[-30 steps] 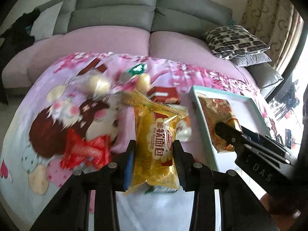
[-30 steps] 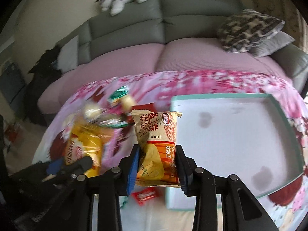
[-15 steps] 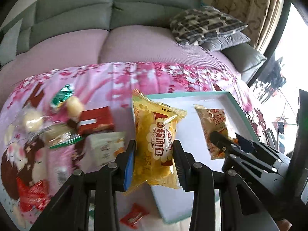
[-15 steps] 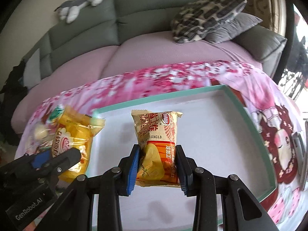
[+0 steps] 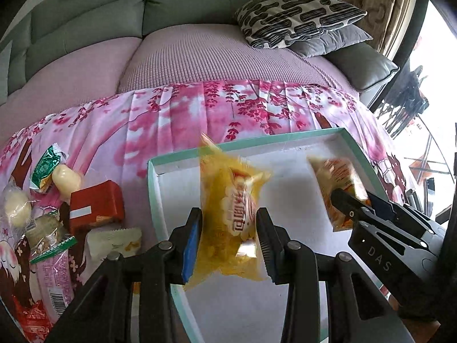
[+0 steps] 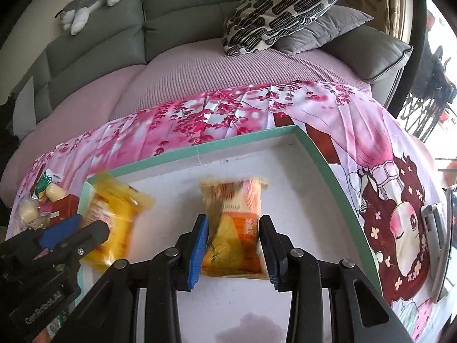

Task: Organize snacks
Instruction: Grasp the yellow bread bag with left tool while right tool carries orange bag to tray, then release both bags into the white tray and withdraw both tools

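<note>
- Your left tongs (image 5: 228, 217) are parted only as wide as the yellow packet (image 5: 228, 188), with one pad against each of its long sides. The packet stands roughly upright between them, leaning a little, and it is smeared with blur.
- That yellow packet sits over the left part of the white tray (image 5: 177, 158), just inside its teal rim. You cannot tell whether its lower edge touches the tray floor.
- Your right tongs (image 6: 234, 223) are spread by the same measure around the orange packet (image 6: 232, 200), with the blue pads flanking its lower half. Its top edge points away from you, and its print is blurred too.
- The orange packet is near the middle of the tray (image 6: 200, 150), to the right of the yellow one and well apart from it.
- From the left camera, the right tongs (image 5: 351, 205) come in from the right edge, their dark tip overlapping the orange packet (image 5: 337, 183).
- From the right camera, the left tongs (image 6: 85, 231) come in at the lower left, with the yellow packet (image 6: 114, 214) just beyond their tip.
- The tray lies on a surface covered by a pink blossom cloth (image 5: 200, 108).
- Loose snacks lie in a cluster on the cloth left of the tray: a red box (image 5: 95, 204), a green-wrapped snack (image 5: 45, 167), a white packet (image 5: 114, 241) and a pink packet (image 5: 54, 274).
- Behind the surface is a grey sofa (image 5: 200, 5) with a patterned cushion (image 5: 297, 17) at its right end and a plush toy (image 6: 91, 0) on its back.
</note>
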Motion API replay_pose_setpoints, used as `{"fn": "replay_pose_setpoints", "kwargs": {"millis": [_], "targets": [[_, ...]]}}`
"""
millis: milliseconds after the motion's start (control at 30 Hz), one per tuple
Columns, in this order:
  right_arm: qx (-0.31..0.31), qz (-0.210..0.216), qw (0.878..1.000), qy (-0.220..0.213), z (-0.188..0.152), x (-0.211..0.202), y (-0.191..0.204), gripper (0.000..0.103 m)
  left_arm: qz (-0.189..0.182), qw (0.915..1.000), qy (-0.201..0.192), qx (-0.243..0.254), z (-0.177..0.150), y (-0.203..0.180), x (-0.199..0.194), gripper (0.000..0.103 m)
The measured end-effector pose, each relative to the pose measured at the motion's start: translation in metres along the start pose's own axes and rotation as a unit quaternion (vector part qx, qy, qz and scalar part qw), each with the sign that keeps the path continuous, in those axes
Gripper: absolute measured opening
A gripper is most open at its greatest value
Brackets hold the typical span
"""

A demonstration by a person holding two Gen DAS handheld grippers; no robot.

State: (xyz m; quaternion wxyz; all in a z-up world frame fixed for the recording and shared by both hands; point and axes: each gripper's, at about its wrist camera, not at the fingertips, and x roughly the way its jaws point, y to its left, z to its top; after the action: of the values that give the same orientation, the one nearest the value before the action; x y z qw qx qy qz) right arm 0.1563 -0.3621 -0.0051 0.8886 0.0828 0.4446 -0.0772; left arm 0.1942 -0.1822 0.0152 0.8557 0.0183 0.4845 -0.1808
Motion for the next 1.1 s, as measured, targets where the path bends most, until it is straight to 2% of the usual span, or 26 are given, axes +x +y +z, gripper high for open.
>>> {"fn": "replay_pose_setpoints", "kwargs": {"millis": [67,200,300,367,467,633,733,933,1100], "targets": [[0.001,0.0,1.0,0.001,0.0,-0.002,-0.001,0.043,-0.001,1.0,-0.004,0.0,-0.001,-0.001,-0.004,0.062],[-0.002,0.001,1.0,0.006,-0.004,-0.012,0.001,0.054,-0.003,1.0,-0.006,-0.007,-0.003,0.0,-0.016,0.065],[-0.011,0.0,1.0,0.014,-0.011,-0.018,0.006,0.058,0.006,0.9998,-0.013,-0.011,-0.008,0.003,-0.028,0.074],[-0.012,0.002,1.0,0.017,-0.015,-0.022,0.009,0.063,0.017,0.9997,-0.012,-0.015,-0.012,0.007,-0.035,0.078],[-0.019,0.005,1.0,0.021,-0.024,-0.03,0.016,0.077,0.04,0.9989,-0.012,-0.021,-0.021,0.014,-0.044,0.085],[-0.024,0.015,0.999,0.018,-0.034,-0.045,0.029,0.089,0.082,0.9958,-0.017,-0.036,-0.039,0.034,-0.062,0.091],[-0.022,0.024,0.999,0.013,-0.04,-0.054,0.04,0.101,0.102,0.9929,-0.029,-0.054,-0.049,0.048,-0.076,0.095],[-0.021,0.04,0.999,0.001,-0.049,-0.064,0.064,0.103,0.146,0.9844,-0.051,-0.084,-0.065,0.075,-0.1,0.098],[-0.022,0.047,0.999,-0.014,-0.056,-0.07,0.085,0.103,0.162,0.9779,-0.053,-0.122,-0.078,0.099,-0.109,0.099]]}}
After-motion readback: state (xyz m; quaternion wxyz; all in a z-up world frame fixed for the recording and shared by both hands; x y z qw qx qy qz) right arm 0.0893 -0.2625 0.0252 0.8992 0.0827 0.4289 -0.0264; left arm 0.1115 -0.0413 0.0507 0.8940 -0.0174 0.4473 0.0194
